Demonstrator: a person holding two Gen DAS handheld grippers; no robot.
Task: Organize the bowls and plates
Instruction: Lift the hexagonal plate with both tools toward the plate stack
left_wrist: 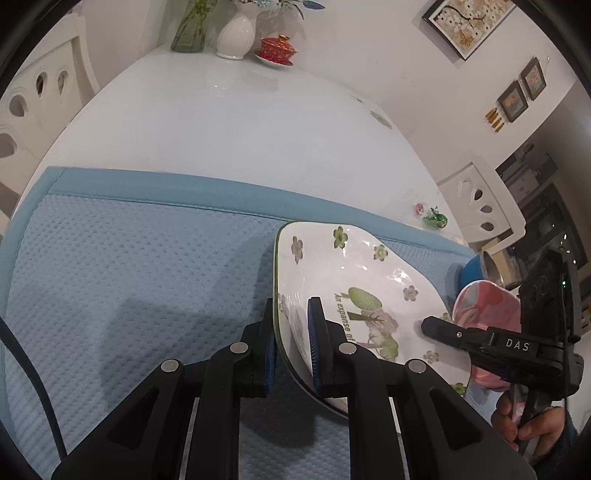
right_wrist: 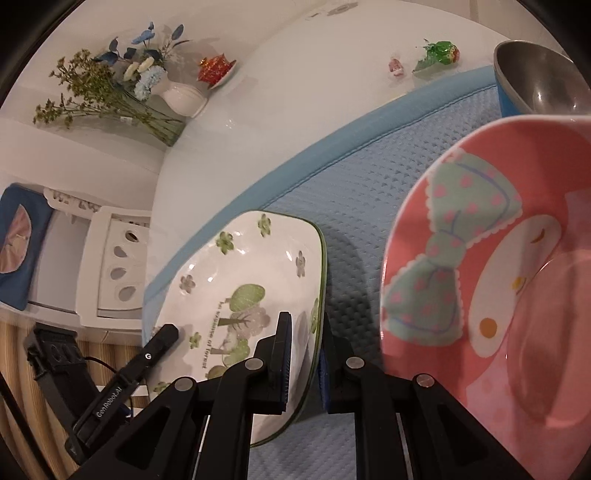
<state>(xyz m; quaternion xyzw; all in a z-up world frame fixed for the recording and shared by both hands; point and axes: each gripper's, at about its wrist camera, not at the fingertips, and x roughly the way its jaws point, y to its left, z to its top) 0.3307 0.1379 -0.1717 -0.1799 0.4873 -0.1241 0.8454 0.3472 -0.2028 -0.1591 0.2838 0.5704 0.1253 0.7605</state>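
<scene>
A white square plate with green trees and flowers (left_wrist: 354, 280) is held up over the blue mat (left_wrist: 129, 266). My left gripper (left_wrist: 291, 332) is shut on its left rim. My right gripper (right_wrist: 304, 350) is shut on its opposite rim; the plate also shows in the right wrist view (right_wrist: 243, 288). The right gripper shows in the left wrist view (left_wrist: 436, 328) at the plate's far edge. A pink plate with a bow print (right_wrist: 487, 266) lies on the mat just right of the right gripper, and shows in the left wrist view (left_wrist: 484, 299).
A blue bowl with a steel inside (right_wrist: 535, 81) stands at the mat's far right corner. On the white table (left_wrist: 229, 122) are wrapped candies (right_wrist: 439, 53), a red lidded cup (left_wrist: 277, 48), a white vase (left_wrist: 236, 33) and a glass vase (left_wrist: 190, 26). White chairs (left_wrist: 480, 199) stand around.
</scene>
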